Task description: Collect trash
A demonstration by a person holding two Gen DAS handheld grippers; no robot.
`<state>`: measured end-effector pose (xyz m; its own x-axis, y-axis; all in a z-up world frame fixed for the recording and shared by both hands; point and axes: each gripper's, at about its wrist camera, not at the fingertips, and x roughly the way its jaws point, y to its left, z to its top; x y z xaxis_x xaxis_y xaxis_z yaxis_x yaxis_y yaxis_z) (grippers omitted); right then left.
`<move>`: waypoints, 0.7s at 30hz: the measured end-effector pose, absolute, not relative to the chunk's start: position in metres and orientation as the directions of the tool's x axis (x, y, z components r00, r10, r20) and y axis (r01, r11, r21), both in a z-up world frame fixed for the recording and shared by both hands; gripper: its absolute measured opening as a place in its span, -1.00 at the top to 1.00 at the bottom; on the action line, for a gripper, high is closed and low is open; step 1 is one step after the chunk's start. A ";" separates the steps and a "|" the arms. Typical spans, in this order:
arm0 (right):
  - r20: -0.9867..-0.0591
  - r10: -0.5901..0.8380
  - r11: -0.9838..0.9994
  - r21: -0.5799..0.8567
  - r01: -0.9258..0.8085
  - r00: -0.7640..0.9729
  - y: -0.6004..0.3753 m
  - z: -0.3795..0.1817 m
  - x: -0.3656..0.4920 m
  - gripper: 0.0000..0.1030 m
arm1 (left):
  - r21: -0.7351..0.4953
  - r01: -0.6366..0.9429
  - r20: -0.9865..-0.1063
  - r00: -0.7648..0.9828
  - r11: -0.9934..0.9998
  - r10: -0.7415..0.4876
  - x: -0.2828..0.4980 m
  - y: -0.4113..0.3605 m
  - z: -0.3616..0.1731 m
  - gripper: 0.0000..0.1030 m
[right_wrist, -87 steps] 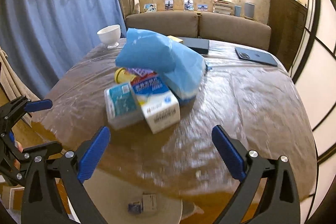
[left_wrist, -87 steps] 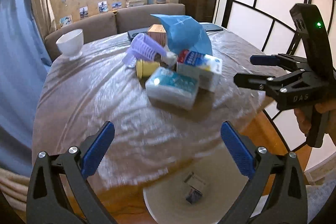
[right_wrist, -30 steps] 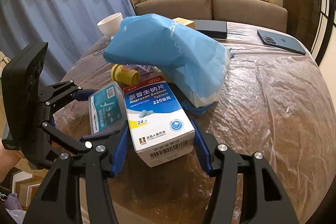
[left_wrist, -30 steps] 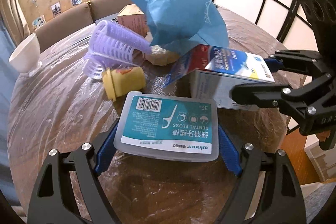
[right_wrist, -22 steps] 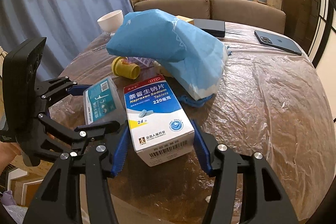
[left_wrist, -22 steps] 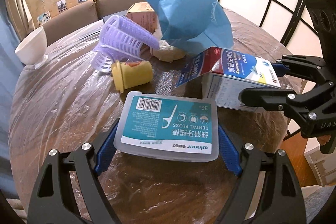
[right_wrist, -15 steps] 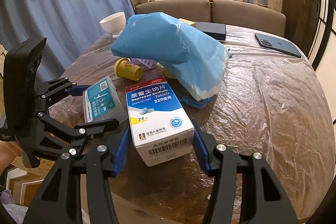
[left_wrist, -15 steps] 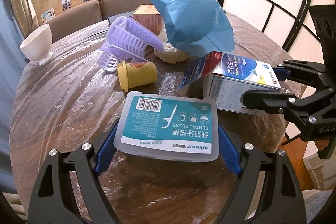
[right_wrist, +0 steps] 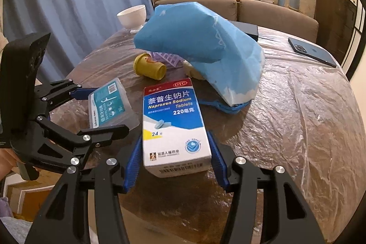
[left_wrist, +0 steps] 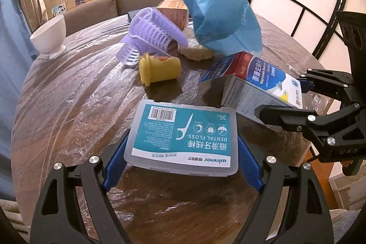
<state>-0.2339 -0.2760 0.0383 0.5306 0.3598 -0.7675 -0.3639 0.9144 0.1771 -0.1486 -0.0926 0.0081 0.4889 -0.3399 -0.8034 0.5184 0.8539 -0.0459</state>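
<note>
Low in the frame, the dental floss box (left_wrist: 183, 137) sits clamped between the left gripper (left_wrist: 181, 160) pads. At right, the tablet carton (right_wrist: 173, 127) is pinched by the right gripper (right_wrist: 175, 160). Behind lie a yellow cap (left_wrist: 159, 68) and a blue bag (left_wrist: 222, 20).

Table (left_wrist: 68, 93): wood under glossy, wrinkled clear plastic film. Floss case (left_wrist: 183, 136): frosted, smooth plastic, printed paper label. Tablet box (right_wrist: 173, 125): glossy printed cardboard. Blue bag (right_wrist: 205, 54): matt, creased, paper-like. Yellow cup (left_wrist: 159, 69): matt plastic. Purple roller (left_wrist: 151, 38): ribbed plastic. Bowl (left_wrist: 49, 34): glossy white ceramic.
</note>
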 end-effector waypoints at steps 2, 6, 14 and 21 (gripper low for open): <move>-0.768 0.360 0.914 0.176 -0.365 0.530 -0.274 0.037 -0.231 -0.04 | -0.046 0.512 -0.804 0.491 0.858 -0.336 -0.148 -0.091 0.008 -0.66; -0.771 0.353 0.914 0.164 -0.370 0.530 -0.270 0.035 -0.225 0.04 | -0.044 0.503 -0.800 0.499 0.863 -0.332 -0.148 -0.087 0.009 -0.66; -0.770 0.352 0.914 0.161 -0.372 0.532 -0.273 0.038 -0.230 0.06 | -0.042 0.491 -0.800 0.506 0.870 -0.324 -0.152 -0.082 0.011 -0.66; -0.763 0.364 0.917 0.193 -0.349 0.534 -0.279 0.043 -0.241 0.06 | -0.057 0.478 -0.802 0.501 0.877 -0.325 -0.157 -0.078 0.012 -0.66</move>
<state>-0.2409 -0.2795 0.0429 0.5345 0.3643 -0.7626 -0.3492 0.9169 0.1933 -0.1572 -0.0783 0.0125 0.5014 -0.3254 -0.8017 0.4776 0.8767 -0.0571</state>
